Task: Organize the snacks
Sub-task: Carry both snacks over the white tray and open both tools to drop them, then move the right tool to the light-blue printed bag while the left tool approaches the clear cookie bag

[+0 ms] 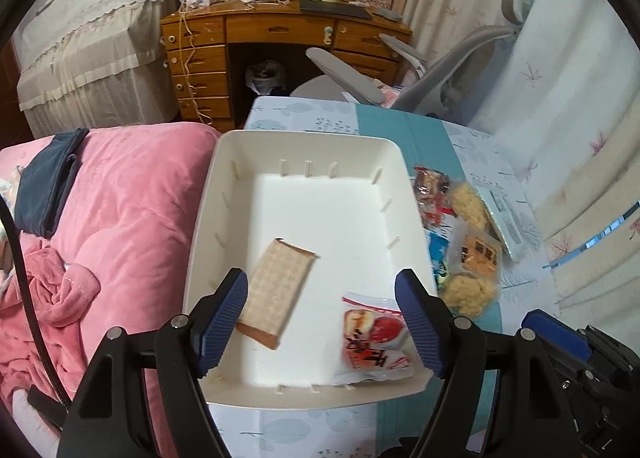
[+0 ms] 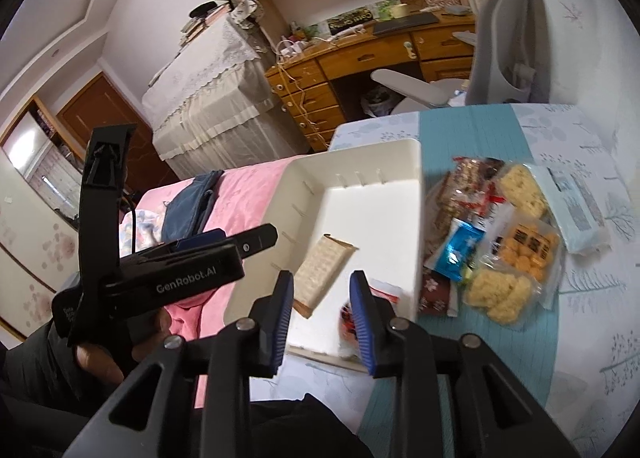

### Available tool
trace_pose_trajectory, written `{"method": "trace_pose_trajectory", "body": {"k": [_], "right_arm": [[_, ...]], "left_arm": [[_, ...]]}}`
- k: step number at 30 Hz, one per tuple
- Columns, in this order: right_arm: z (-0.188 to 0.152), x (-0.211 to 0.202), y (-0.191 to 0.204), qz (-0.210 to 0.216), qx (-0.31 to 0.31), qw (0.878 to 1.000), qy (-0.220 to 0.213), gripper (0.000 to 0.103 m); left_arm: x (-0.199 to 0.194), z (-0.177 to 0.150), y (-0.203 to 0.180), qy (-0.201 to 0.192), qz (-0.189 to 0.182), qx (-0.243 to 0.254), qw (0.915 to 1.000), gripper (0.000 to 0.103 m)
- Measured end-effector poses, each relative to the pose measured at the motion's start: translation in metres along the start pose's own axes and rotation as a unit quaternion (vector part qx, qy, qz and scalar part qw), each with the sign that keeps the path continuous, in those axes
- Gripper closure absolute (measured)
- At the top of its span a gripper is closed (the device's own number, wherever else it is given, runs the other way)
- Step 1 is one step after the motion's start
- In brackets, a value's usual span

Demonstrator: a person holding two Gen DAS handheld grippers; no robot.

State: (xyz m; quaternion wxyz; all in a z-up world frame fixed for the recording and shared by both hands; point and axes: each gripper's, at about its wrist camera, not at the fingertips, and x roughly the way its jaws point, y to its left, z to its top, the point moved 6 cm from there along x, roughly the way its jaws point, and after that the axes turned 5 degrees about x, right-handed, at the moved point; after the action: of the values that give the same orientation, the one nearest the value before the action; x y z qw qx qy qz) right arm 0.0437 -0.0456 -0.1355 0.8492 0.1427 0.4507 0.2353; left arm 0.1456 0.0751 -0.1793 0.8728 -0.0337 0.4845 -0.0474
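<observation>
A table [image 1: 404, 126] with a pale leaf-print cloth and a teal strip is standing beside a bed under a pink blanket [image 1: 132, 194], which is lying at nine o'clock of the white bin [image 1: 208, 218]. The bin is sitting at the table's edge, and two snacks are lying inside it. A tan wafer pack [image 1: 276, 294] is resting tilted on the floor of the bin, toward its seven o'clock corner. A red-and-white packet [image 1: 374, 332] is lying at the five o'clock corner, against the near wall.

At three o'clock of the bin, the remaining snacks [image 2: 496, 242] are lying in a loose heap on the cloth: yellow puffed cakes, orange crackers, a blue sachet, a dark red pack.

The left gripper [image 1: 320, 322] is hanging above the bin with its jaws spread wide and nothing pinched between them. The right gripper [image 2: 320, 318] is hovering over the near end of the bin, its jaws partly parted and gripping nothing; the red-and-white packet is showing below its right finger.
</observation>
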Motion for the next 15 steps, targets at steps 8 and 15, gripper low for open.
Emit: {"method": "trace_pose_trajectory", "body": {"k": [8,15], "right_arm": [[0.000,-0.028,-0.043,-0.041,0.034,0.999,0.000,0.064],[0.002,-0.048,-0.087,-0.084,0.043,0.996,0.010,0.063]], "left_arm": [[0.008,0.001,-0.054,0.015,-0.025,0.020,0.9994,0.028],[0.015,0.006,-0.103,0.021,-0.034,0.033,0.9987,0.028]]}}
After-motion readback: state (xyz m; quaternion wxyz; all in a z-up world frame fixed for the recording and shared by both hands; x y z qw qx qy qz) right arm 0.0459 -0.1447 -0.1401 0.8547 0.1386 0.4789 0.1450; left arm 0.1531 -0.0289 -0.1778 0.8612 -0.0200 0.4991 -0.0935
